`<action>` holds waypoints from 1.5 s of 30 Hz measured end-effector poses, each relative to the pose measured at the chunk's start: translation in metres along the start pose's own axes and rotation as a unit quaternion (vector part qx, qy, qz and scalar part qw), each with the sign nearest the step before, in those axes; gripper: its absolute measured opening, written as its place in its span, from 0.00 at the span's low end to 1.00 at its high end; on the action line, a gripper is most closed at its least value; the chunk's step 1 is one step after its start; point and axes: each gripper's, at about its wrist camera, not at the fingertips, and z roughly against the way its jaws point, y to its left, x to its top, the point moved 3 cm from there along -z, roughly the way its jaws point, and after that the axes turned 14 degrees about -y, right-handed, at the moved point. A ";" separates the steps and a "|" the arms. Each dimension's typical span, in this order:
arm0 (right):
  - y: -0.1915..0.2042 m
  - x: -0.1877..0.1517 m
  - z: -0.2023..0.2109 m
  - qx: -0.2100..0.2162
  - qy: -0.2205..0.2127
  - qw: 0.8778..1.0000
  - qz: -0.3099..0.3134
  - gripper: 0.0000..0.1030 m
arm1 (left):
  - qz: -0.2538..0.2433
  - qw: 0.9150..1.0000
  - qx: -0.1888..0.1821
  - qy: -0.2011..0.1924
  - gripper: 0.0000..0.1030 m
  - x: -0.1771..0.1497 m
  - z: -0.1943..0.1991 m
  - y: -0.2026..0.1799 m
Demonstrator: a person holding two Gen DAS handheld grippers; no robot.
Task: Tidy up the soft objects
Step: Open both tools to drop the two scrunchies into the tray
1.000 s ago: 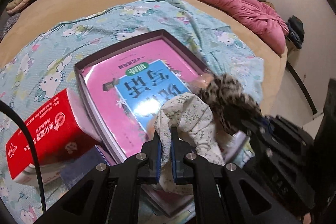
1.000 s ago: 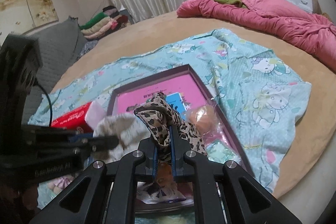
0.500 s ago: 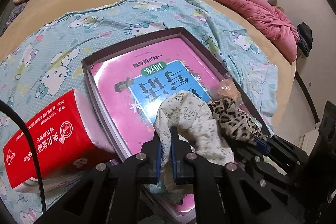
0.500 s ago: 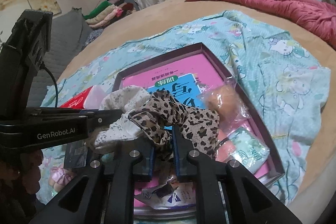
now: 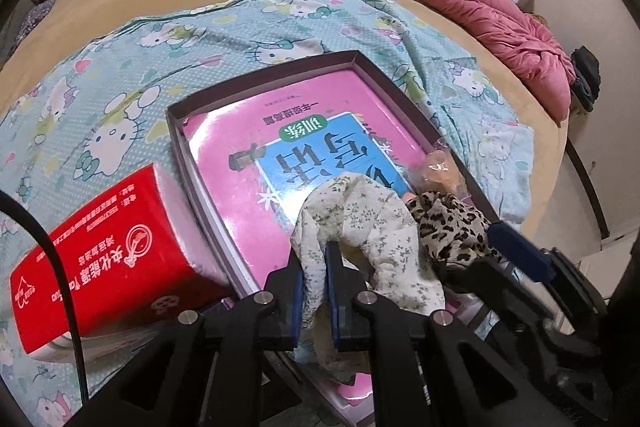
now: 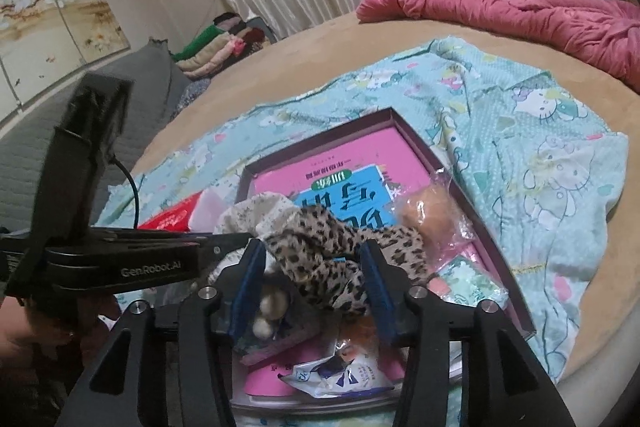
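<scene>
Two soft pieces are in play, and we have both over the shallow purple-rimmed tray (image 5: 404, 95) that sits on the cartoon-cat blanket (image 5: 168, 39). Our left gripper (image 5: 315, 267) is pinched nearly shut on the floral cloth (image 5: 372, 227), a fold of it squeezed between the blue pads while the rest bunches up over the pink-and-blue book (image 5: 304, 131) lying in the tray. Our right gripper (image 6: 316, 267) has just been opening: its jaws stand about half apart, and the leopard-print cloth (image 6: 340, 247) lies between them, slumped onto the tray's contents with neither pad visibly pressing it. We judge that piece as released into the tray, close beside the floral one and touching it.

So one cloth looks delivered, and the other is at the tray but not yet let go. What remains for it, as we read it, is to open our left jaws and lift clear without dragging the fabric out again.

Whether the tray is the final home for these cloths we cannot tell. It already holds a bagged orange item (image 6: 430, 215) and several small packets (image 6: 340, 375) at the near end, so the pile is loose rather than tidy. A red tissue pack (image 5: 100, 255) rests outside, against the tray's left wall; we cannot say whether it belongs to the job.
</scene>
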 end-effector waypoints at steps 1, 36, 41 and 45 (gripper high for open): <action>0.000 0.001 0.002 0.001 -0.004 1.000 -0.001 0.54 | 0.000 1.000 0.002 0.000 0.13 0.000 0.000 0.000; -0.010 0.009 0.012 -0.053 -0.013 0.998 -0.007 0.72 | -0.024 0.999 0.010 -0.046 0.59 0.007 0.040 -0.011; -0.010 0.009 0.014 -0.060 -0.015 0.998 -0.006 0.73 | -0.023 0.998 0.012 -0.051 0.62 0.007 0.045 -0.011; -0.011 0.010 0.016 -0.068 -0.017 0.998 -0.004 0.73 | -0.022 0.998 0.012 -0.057 0.67 0.007 0.051 -0.011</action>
